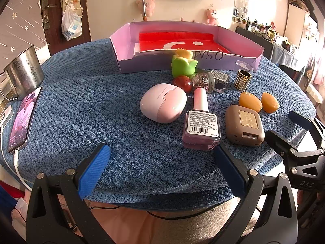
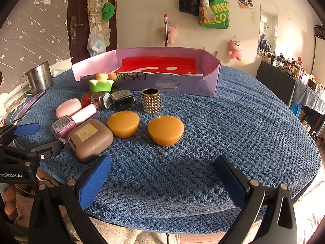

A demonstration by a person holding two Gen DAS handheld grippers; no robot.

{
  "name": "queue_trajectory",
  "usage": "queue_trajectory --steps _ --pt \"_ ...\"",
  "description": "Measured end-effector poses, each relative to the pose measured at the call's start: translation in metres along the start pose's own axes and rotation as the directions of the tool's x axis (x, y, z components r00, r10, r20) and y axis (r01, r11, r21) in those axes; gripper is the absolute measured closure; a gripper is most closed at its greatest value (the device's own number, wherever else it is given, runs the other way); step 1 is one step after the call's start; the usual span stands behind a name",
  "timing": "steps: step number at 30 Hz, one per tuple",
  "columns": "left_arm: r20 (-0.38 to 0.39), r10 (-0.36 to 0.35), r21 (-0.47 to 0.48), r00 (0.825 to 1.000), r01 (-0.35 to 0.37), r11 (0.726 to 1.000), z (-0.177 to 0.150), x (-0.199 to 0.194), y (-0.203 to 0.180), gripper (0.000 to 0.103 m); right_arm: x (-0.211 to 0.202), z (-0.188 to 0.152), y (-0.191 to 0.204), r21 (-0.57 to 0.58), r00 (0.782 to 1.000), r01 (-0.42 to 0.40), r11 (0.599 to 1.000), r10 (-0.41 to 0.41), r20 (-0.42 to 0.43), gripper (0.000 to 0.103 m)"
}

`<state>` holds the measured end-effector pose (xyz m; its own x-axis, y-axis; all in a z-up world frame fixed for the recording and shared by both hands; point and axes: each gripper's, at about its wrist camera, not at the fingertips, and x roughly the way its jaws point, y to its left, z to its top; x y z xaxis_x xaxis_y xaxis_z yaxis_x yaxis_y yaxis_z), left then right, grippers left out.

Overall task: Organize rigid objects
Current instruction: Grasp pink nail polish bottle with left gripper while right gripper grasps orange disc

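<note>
both jaws spread wide and empty, the left hand-held gripper (image 1: 160,160) and right hand-held gripper (image 2: 162,172) hover over a cluttered table (image 2: 243,122) near a lavender box (image 2: 211,81).

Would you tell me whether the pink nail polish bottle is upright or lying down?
Lying down: the pink nail polish bottle rests label-up on the blue cloth.

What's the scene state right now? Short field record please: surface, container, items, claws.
surface: round table under a blue towel
container: shallow purple box, red sheet inside, none of the small items in it
items: pink case, nail polish bottle, brown case, two orange pieces, studded gold ring, green toy, all clustered before the box
left claw: open, empty
right claw: open, empty
</note>
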<state>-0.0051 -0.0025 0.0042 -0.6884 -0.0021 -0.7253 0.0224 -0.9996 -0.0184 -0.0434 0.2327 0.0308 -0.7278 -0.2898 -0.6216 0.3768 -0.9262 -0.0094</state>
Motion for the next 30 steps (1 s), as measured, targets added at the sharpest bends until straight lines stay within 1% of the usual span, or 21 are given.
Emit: queue_trajectory --steps 14,21,23,25,27,28,30 --pt "-0.005 0.008 0.015 1.0 -0.008 1.0 0.0 -0.001 -0.005 0.0 0.0 0.002 0.002 -0.025 1.0 -0.017 1.0 0.017 -0.01 0.0" --pt "0.003 -0.002 0.036 1.0 0.001 0.999 0.002 -0.005 -0.01 0.004 -0.006 0.004 0.009 -0.073 0.999 -0.023 0.997 0.025 0.025 0.002" --pt "0.002 -0.01 0.037 1.0 0.01 0.999 0.002 -0.005 -0.011 0.011 -0.009 0.007 0.01 -0.086 0.999 -0.009 0.996 0.014 0.049 0.003" --pt "-0.006 -0.022 0.039 1.0 0.023 0.999 0.003 -0.004 -0.012 0.014 -0.011 0.01 0.008 -0.086 0.998 -0.001 0.996 0.006 0.064 0.006" --pt "-0.009 -0.029 0.039 1.0 0.03 0.999 0.004 -0.004 -0.014 0.017 -0.01 0.013 0.004 -0.073 0.998 -0.001 0.997 0.006 0.066 0.008" --pt "-0.008 -0.033 0.04 0.999 0.034 0.999 0.005 -0.004 -0.014 0.021 -0.009 0.014 0.002 -0.065 0.998 -0.003 0.998 0.008 0.064 0.009" --pt "-0.008 -0.046 0.042 0.999 0.046 0.998 0.007 -0.004 -0.017 0.025 -0.004 0.017 -0.002 -0.05 0.999 -0.015 0.999 0.018 0.052 0.017"
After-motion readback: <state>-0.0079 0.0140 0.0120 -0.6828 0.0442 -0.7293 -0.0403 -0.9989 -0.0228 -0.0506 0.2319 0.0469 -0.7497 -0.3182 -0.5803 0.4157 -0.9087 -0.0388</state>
